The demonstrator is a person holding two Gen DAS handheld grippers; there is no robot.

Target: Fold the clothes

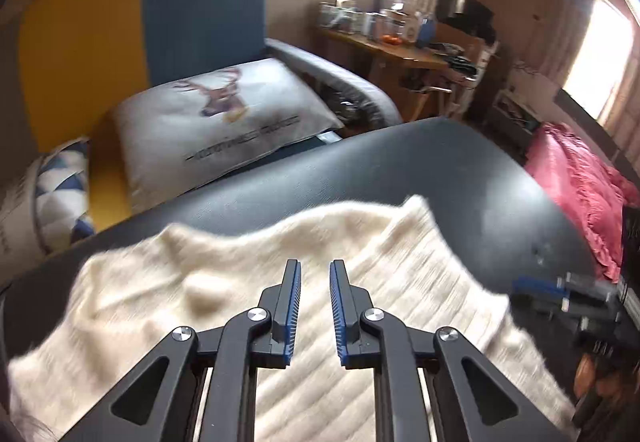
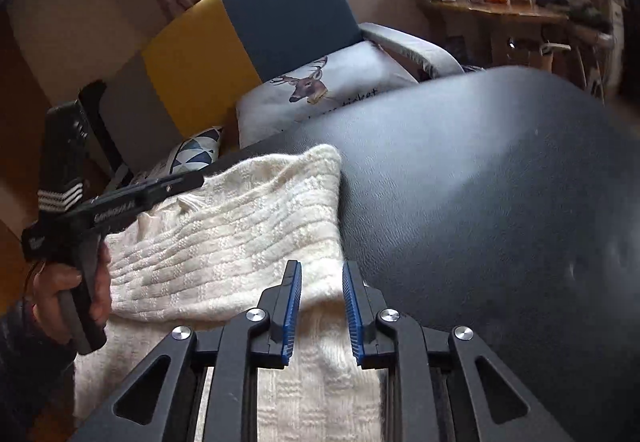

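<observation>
— Sweater point(image 1: 280, 282): cream knit, lying on the dark padded tabletop point(image 1: 460, 177), spread wide on the near side.

— Folded?

— Partly. Seen from the right wrist, one layer point(image 2: 248, 226) laid over another, upper edge running across just ahead of the fingertips, far corner pointing toward the sofa point(image 2: 248, 29).

— Left gripper point(image 1: 314, 306)?

— Hovering over the middle of the knit, jaws apart with a narrow gap, nothing between them. Blue pads point(image 1: 295, 306) bare. Contact with the fabric: cannot tell.

— Right gripper point(image 2: 321, 310)?

— At the right edge of the sweater, jaws spread a little wider, nothing pinched. Left finger over the cream knit, right finger over the edge where fabric meets tabletop.

— Visible from each other's cameras?

— Yes. Right gripper at the far right of the left view, blurred, beside the sweater's edge point(image 1: 568, 294). Left gripper in the right view, held in the person's left hand point(image 2: 76, 282), fingers point(image 2: 184, 181) reaching out above the far left part of the sweater.

— Behind the table?

— Sofa with yellow and teal back panels, grey arm. On it a white cushion with a deer print point(image 1: 224, 113), and beside that a smaller cushion with blue triangles point(image 1: 64, 189). Wooden side table point(image 1: 392, 49) crowded with jars and small items farther back. Pink ruffled fabric point(image 1: 580, 185) off the right side of the tabletop, windows bright behind.

— Sharpness?

— Near edges of the sweater smeared in the left view; knit pattern clear in the right.
</observation>
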